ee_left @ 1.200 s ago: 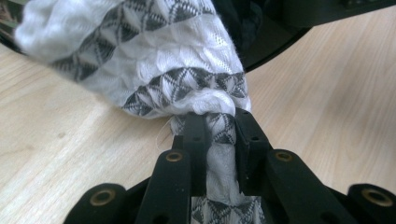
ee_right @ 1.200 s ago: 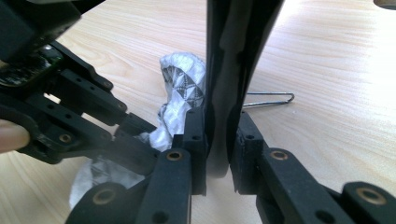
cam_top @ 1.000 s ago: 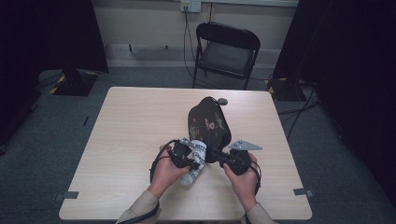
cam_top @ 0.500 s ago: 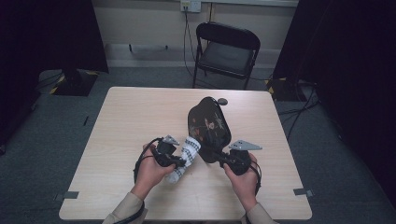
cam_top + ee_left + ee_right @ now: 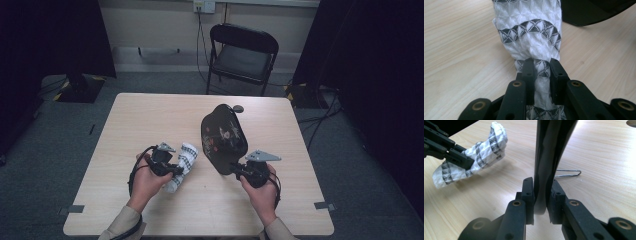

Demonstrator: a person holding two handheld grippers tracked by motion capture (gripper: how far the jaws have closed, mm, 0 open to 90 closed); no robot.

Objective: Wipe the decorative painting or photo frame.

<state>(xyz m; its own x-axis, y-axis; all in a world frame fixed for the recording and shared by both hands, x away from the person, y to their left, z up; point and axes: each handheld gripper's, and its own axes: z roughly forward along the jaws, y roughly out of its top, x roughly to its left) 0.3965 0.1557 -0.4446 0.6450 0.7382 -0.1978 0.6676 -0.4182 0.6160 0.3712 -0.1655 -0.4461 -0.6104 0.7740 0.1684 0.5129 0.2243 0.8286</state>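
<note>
The left gripper is clamping a white cloth with grey patterned bands — in the left gripper view its jaws are pinching the cloth tight near one end, and the rest is bulging out past the tips, over the table. In the high view the cloth is sitting at the middle of the table's near half, just left of the black bag and a little apart from it. One end of the cloth is sticking out on the near side of the jaws, the other pointing away toward the far edge.

The right gripper is gripping the bag at its near end. In the right gripper view the jaws are pressing on a thin, upright black edge of the bag, which is rising straight up between them — the edge is filling the gap. Farther off in that view, the left gripper is coming in from the left with the cloth hanging in it just above the table, and a thin wire loop is lying on the wood behind the bag.

In the high view the bag is lying on the table's right half, stretching from the right gripper toward the far edge. A black chair is standing beyond the table.
</note>
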